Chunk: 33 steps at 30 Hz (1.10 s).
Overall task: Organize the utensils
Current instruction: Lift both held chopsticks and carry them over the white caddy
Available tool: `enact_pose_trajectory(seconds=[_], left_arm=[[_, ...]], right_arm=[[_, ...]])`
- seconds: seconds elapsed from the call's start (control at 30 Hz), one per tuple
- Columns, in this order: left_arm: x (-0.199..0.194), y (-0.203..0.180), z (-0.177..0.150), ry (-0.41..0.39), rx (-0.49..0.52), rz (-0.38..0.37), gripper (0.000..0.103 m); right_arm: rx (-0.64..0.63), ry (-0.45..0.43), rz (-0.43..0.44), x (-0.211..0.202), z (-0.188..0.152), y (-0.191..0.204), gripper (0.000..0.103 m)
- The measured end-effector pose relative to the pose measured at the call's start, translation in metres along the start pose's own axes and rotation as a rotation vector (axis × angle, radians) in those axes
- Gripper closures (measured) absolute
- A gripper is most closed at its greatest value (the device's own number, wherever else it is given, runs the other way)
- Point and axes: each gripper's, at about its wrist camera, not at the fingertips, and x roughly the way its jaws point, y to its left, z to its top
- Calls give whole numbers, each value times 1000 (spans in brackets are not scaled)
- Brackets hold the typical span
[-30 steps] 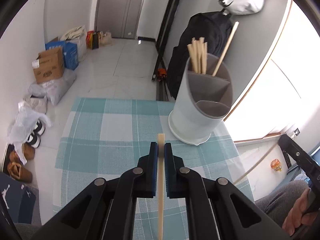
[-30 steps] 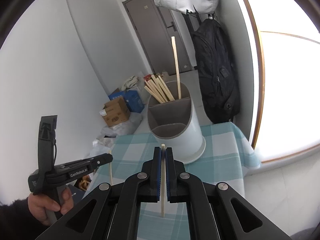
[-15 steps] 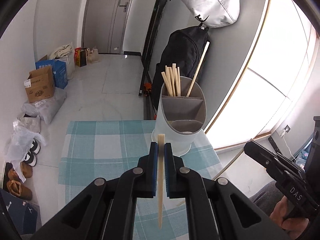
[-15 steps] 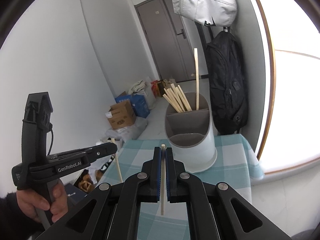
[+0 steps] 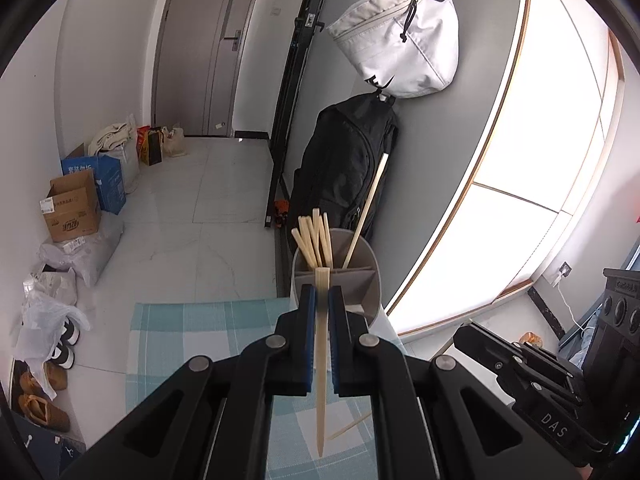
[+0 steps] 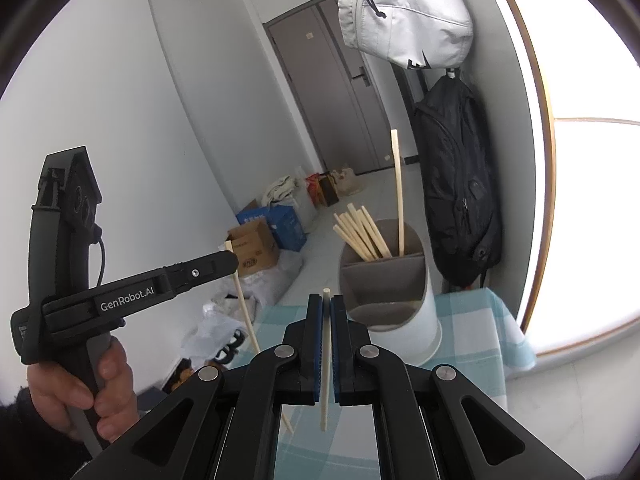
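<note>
Checked teal tablecloth (image 5: 180,332) under white holder (image 6: 400,320) | done — several chopsticks (image 6: 362,236) stand in its rear compartment | left gripper (image 5: 323,300) clamps one chopstick (image 5: 321,380) | right gripper (image 6: 327,308) clamps another (image 6: 326,360) | both held short of holder, undeposited.

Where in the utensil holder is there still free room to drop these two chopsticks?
The holder's two front compartments look bare, bordered by the grey dividers and the white wall. The back one is crowded on its left with a chopstick bundle; one long stick stands to the right of it.
</note>
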Motion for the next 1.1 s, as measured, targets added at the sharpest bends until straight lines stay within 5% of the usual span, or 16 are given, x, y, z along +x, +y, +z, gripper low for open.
enact_pose_trajectory(seconds=[0.63, 1.1], left_arm=[[31, -1, 103, -116, -58, -24, 101], [88, 12, 97, -113, -73, -14, 101]], right_arm=[[-49, -102, -67, 19, 143, -25, 100], [-142, -41, -108, 78, 152, -44, 100]])
